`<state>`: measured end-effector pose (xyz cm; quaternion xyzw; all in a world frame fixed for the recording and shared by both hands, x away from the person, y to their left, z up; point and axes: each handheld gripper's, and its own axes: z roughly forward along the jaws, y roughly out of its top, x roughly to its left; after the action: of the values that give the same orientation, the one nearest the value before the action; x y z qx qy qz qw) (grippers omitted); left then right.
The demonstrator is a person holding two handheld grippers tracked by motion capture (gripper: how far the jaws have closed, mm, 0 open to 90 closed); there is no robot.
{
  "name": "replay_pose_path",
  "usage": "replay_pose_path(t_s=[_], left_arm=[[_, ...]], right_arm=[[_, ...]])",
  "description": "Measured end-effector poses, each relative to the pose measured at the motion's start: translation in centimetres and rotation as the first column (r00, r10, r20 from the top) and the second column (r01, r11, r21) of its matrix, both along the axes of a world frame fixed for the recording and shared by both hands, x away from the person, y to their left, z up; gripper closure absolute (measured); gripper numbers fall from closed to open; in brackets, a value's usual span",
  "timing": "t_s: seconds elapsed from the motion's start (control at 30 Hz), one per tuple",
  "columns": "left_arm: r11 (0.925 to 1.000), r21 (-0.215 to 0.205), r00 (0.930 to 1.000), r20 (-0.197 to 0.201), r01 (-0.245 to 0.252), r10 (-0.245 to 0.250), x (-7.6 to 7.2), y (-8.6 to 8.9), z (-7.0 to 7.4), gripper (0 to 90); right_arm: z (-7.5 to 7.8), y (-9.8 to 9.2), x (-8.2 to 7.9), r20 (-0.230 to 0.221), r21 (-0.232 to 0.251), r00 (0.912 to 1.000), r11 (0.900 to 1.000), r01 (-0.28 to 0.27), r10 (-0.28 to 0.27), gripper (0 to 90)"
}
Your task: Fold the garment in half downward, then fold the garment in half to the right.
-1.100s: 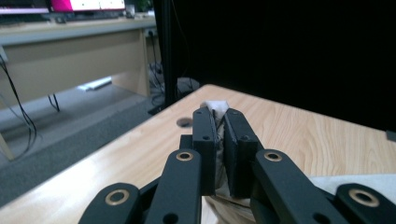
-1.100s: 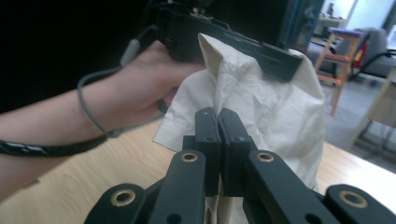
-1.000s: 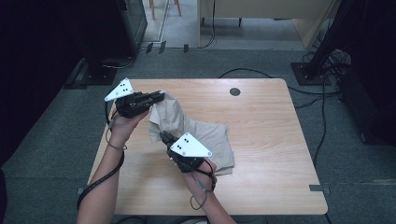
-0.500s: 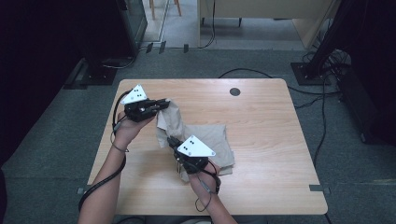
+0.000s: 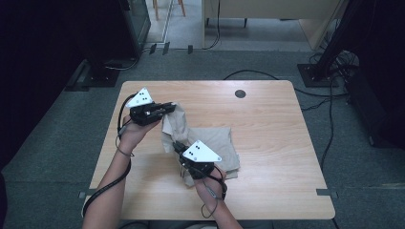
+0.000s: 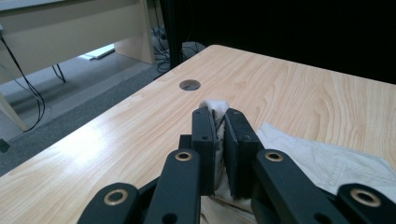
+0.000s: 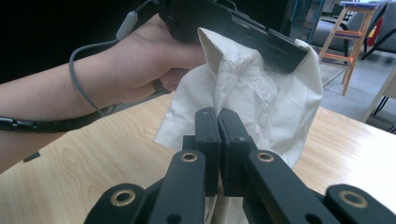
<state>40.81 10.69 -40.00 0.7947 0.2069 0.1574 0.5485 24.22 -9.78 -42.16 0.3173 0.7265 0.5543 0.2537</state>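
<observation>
Beige cloth (image 5: 210, 143) comes lower toward the table (image 5: 277, 143); left gripper (image 5: 168, 108) and right gripper (image 5: 180, 149) both clench its fabric, settling it to fold.

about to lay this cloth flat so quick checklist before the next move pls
1. Left gripper shut on the beige cloth: ok, fabric shows between its jaws.
2. Right gripper shut on the cloth: ok, jaws pinch a fold.
3. Cloth stretched taut between the two grips: not ok, it hangs slack and bunched.
4. Bare table beside the cloth to spread it: ok.
5. Cloth clear of the round hole: ok.
6. Which edge or corner each gripper holds: cannot tell.
</observation>
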Motion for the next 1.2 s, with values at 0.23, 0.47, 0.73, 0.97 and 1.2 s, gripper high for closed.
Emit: replay_pose_path(t_s=[0.23,0.47,0.73,0.97,1.2], left_arm=[[0.9997,0.018,0.9999,-0.003,0.016,-0.016,0.1,-0.7,0.0,83.6],[0.999,0.035,0.9996,-0.006,0.029,-0.029,0.1,-1.5,-0.1,83.7],[0.9979,0.051,0.9991,-0.012,0.041,-0.04,0.1,-2.3,-0.5,83.7],[0.9966,0.066,0.9987,-0.018,0.05,-0.049,0.1,-2.9,-0.9,83.6],[0.9951,0.07,0.9974,-0.023,0.07,-0.069,0.1,-4.0,-1.2,83.5]], right_arm=[[-0.4,-0.6,-0.3,-0.001,0.004,1.0,1.0,0.007,-0.007,87.8],[-0.9,-1.5,-0.4,-0.014,0.013,0.9997,1.0,0.022,-0.022,87.9],[-1.5,-2.1,-0.5,-0.019,0.012,0.9992,0.999,0.035,-0.034,87.8],[-2.2,-2.7,-0.6,-0.034,0.015,0.9985,0.999,0.044,-0.043,87.8],[-2.6,-3.5,-0.7,-0.031,0.013,0.9979,0.998,0.058,-0.057,87.8]])
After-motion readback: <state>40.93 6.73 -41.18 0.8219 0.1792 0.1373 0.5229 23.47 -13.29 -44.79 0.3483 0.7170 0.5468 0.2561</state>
